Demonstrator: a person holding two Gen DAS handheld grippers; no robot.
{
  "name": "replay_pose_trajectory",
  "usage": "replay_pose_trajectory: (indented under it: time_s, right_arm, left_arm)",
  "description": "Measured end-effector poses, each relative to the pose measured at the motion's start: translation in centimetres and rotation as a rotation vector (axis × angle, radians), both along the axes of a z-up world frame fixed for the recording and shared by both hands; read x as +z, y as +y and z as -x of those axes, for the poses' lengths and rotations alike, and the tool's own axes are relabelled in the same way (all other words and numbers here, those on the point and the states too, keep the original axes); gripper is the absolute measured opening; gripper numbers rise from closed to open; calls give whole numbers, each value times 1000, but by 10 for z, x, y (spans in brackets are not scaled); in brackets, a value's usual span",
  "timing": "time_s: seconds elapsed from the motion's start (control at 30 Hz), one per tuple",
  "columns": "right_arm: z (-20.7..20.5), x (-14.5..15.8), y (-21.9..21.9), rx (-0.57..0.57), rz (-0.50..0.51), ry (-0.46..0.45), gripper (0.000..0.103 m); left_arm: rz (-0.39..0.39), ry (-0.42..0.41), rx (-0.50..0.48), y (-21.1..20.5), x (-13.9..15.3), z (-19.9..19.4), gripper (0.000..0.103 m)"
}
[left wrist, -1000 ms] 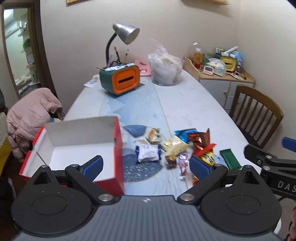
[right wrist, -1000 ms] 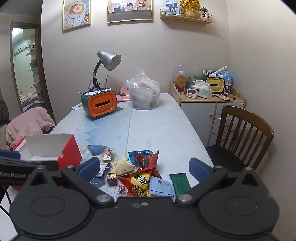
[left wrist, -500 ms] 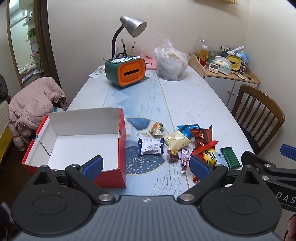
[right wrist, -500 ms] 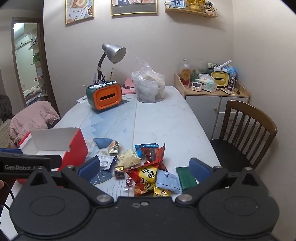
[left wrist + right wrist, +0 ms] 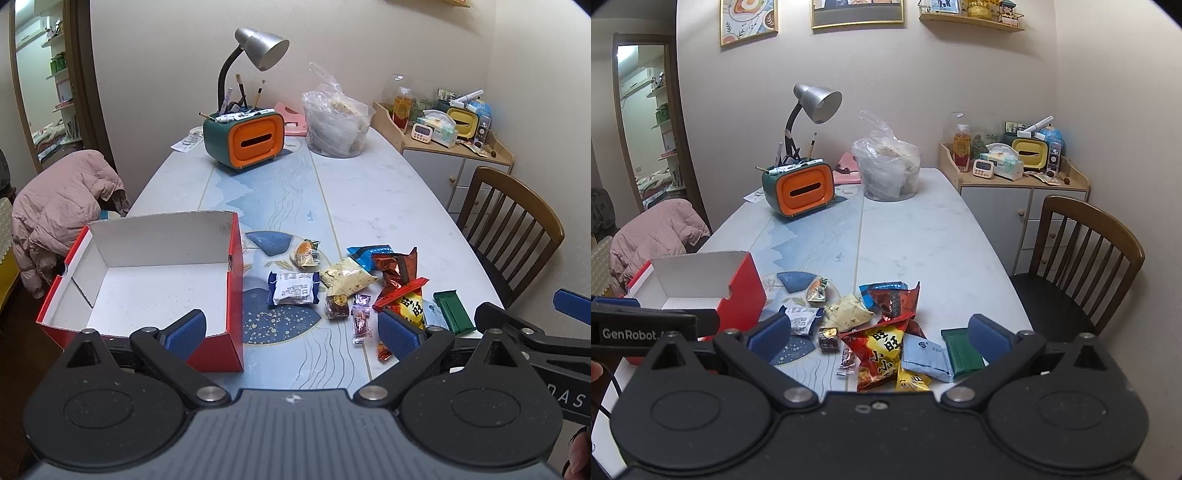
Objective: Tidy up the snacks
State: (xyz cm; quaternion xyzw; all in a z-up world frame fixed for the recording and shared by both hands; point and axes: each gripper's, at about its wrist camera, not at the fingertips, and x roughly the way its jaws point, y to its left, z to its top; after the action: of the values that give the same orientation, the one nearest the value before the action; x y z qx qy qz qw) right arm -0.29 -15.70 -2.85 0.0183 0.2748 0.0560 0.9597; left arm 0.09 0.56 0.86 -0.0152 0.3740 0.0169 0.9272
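While both the left gripper [image 5: 291, 334] and right gripper [image 5: 881, 338] are held wide and empty, snack packets [image 5: 354, 284] are seen clustered near the table's [image 5: 369, 192] six-o'clock edge; the red box [image 5: 147, 280], at nine o'clock, perhaps overhangs it.

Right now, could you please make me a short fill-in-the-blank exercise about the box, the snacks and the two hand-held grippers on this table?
1. The red box has nothing inside; it is ____.
2. The snacks lie on the table, to the ____ of the box.
3. The green bar lies at the ____ end of the snack pile.
4. Both the left hand-held gripper and the right hand-held gripper are ____.

Missing words: empty; right; right; open
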Motion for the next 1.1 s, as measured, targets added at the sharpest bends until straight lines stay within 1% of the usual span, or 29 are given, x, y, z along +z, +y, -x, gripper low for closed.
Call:
replay_pose_trajectory:
  time_s: [1.1]
  right_arm:
    - [0,1,0,0,4,-1,102]
  left_arm:
    - [2,4,-6,3,-2,2,100]
